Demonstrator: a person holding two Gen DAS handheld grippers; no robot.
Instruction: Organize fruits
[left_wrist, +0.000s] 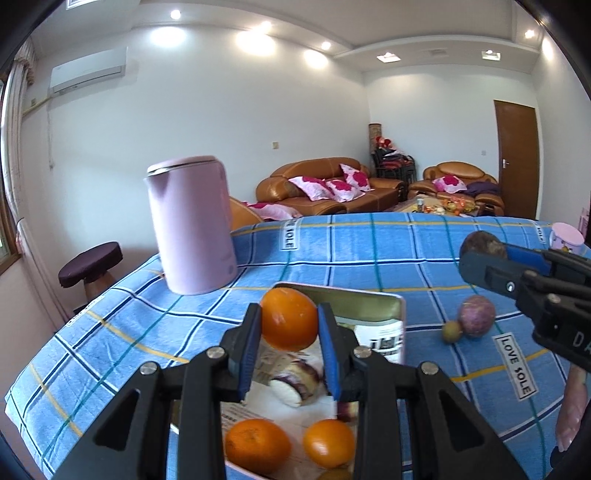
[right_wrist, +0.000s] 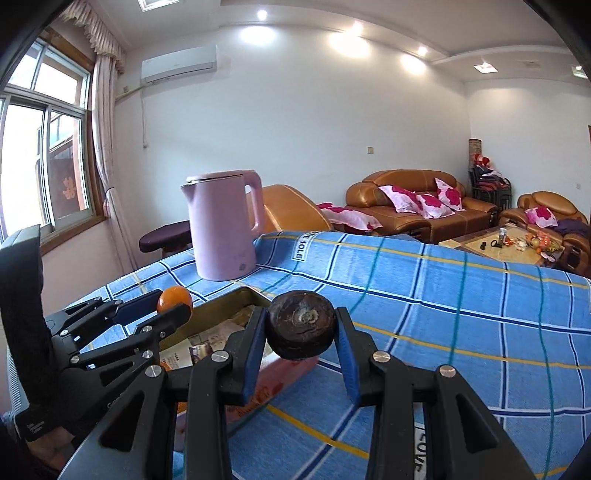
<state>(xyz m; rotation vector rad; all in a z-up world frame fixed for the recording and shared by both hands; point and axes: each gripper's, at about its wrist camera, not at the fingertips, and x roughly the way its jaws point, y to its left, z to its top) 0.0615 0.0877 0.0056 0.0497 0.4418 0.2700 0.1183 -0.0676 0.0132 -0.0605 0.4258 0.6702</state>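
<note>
Left tool (left_wrist: 289, 325) grips orange (left_wrist: 288, 317) — cloth (left_wrist: 369, 251) reads "LOVE SOLE".

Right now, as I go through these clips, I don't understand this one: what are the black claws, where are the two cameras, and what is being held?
The black claws are hand-held two-finger grippers, one in each of a person's hands; no robot arm is involved. Each picture comes from a fisheye camera on one gripper, looking along its fingers.

In the left wrist view, the left gripper is shut on an orange above an open tin that already holds two oranges and other items. In the right wrist view, the right gripper is shut on a dark brown round fruit.

Everything sits on a blue checked cloth. On it stand a pink kettle, a purple fruit and a small yellowish fruit beside it.
</note>
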